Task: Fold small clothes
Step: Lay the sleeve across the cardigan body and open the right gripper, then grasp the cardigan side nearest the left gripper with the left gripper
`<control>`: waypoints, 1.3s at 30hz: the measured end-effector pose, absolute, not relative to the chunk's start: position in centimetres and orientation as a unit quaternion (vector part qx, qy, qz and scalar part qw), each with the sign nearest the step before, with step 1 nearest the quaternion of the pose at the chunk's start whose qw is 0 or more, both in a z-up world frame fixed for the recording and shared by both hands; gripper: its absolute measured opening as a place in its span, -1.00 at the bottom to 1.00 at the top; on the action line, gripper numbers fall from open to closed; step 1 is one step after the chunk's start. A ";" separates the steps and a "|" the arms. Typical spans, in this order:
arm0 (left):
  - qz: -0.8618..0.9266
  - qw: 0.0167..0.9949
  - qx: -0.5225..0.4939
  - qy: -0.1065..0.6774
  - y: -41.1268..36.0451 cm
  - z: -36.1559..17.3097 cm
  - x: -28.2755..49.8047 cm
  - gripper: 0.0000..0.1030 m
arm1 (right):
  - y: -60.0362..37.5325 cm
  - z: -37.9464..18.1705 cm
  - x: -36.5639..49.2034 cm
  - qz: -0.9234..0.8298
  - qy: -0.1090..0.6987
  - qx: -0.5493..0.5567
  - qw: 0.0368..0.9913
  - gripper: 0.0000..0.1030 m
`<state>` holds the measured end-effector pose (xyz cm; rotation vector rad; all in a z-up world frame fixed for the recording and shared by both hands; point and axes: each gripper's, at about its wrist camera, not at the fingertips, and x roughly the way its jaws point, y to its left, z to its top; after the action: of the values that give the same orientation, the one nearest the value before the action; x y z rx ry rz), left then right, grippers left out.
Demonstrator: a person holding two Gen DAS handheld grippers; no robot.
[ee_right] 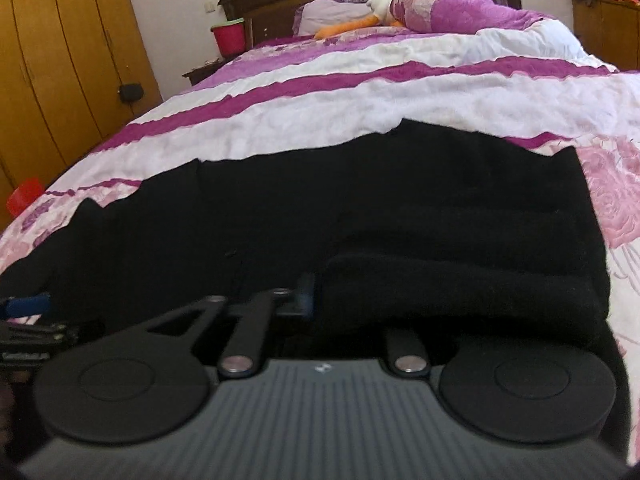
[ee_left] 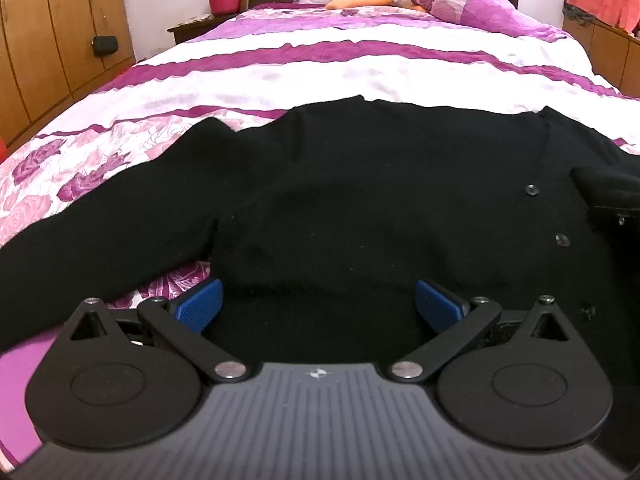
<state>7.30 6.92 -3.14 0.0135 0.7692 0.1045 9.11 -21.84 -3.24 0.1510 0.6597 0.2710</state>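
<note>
Cardigan first: black, knitted, and it is lying spread across the foot of the bed, front up, buttons running down the placket. We are judging it soft and floppy, fairly light, with a fuzzy knit that should grip well but will sag and stretch if lifted by one point. So we are favouring holds on the thicker edges: hem, shoulder seam or cuff, not the middle of a panel.

Comparing views now. Through the left wrist camera we are seeing the long sleeve stretching out flat to the left, and that row of buttons. Through the right wrist camera we are seeing the other sleeve already doubled over the body as a thick roll, which the left view is barely catching.

Down to the small stuff. Our left tool is sitting spread wide, blue pads apart over the hem, pinching nothing. Our right tool is half buried under the folded knit; only one finger is showing, so we cannot tell its state.
</note>
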 end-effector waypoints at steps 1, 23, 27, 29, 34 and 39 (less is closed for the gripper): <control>0.051 0.925 0.008 0.376 6.9 -3.3 7.4 1.00 | -21.9 -3.1 8.9 0.145 0.327 0.087 0.930 0.00; -0.032 0.948 0.037 0.314 0.7 2.2 3.6 1.00 | -28.5 1.3 -1.6 0.138 0.329 0.145 0.923 0.30; -0.048 0.951 0.071 0.297 -2.2 2.8 3.0 1.00 | -30.6 1.2 -2.5 0.102 0.311 0.149 0.933 0.30; -0.062 0.951 0.076 0.295 -3.5 3.0 2.7 1.00 | -31.9 0.9 -2.7 0.085 0.307 0.155 0.935 0.30; -0.117 0.946 0.063 0.296 -7.1 3.4 2.5 1.00 | -34.0 -0.5 -2.6 0.038 0.316 0.157 0.935 0.30; -0.172 0.938 0.083 0.288 -12.3 3.8 2.8 1.00 | -35.6 -1.7 -2.7 0.028 0.322 0.160 0.933 0.30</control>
<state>2.80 -12.27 3.78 0.1697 0.5876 -0.3521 -2.72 -35.64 -1.71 0.3272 0.6590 0.0575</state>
